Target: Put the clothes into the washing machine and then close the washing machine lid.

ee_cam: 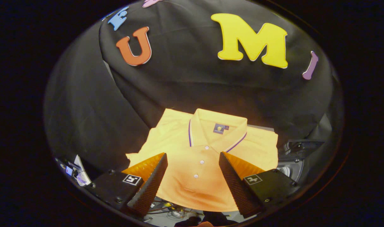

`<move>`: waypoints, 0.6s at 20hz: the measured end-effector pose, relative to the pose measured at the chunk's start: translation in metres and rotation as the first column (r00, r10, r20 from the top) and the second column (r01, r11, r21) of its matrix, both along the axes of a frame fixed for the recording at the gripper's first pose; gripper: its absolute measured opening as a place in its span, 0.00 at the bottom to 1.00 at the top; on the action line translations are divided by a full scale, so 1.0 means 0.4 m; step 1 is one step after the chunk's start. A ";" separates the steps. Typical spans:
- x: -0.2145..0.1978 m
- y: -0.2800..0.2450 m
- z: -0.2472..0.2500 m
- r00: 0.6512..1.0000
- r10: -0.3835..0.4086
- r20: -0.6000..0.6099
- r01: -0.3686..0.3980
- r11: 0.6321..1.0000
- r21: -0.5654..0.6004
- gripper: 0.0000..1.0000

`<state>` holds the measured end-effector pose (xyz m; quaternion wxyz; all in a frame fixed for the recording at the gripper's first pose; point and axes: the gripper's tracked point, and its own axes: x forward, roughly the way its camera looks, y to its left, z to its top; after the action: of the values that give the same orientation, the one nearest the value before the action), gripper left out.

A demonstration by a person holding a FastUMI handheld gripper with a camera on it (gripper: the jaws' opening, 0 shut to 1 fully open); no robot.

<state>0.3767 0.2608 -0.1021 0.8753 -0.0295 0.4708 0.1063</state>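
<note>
Gripper (193,164) open, fingers spread wide, nothing held between them. Yellow polo shirt (198,176) lies flat ahead of and beneath the fingers, button placket centred in the gap. Collar (217,126) carries purple and white striping. Neck label (221,128) dark blue with small emblem; writing too small to read. Washing machine (294,159) partly visible beside the shirt's edge, beyond one finger

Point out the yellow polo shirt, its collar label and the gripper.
yellow polo shirt (192,183): gripper view, chest below the buttons.
collar label (220,128): gripper view, patch inside the neck.
gripper (193,167): gripper view, midway between its open fingers.
</note>
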 end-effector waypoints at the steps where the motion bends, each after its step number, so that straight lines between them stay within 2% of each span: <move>1: -0.002 0.009 -0.018 0.999 0.001 -0.037 -0.001 1.000 -0.008 1.00; 4: 0.008 0.029 -0.066 0.990 -0.007 -0.143 0.007 1.000 0.000 1.00; 12: 0.040 0.008 -0.198 0.942 -0.078 -0.325 0.045 0.993 -0.109 1.00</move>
<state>0.3925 0.2641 -0.1812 0.7848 -0.0404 0.6157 0.0587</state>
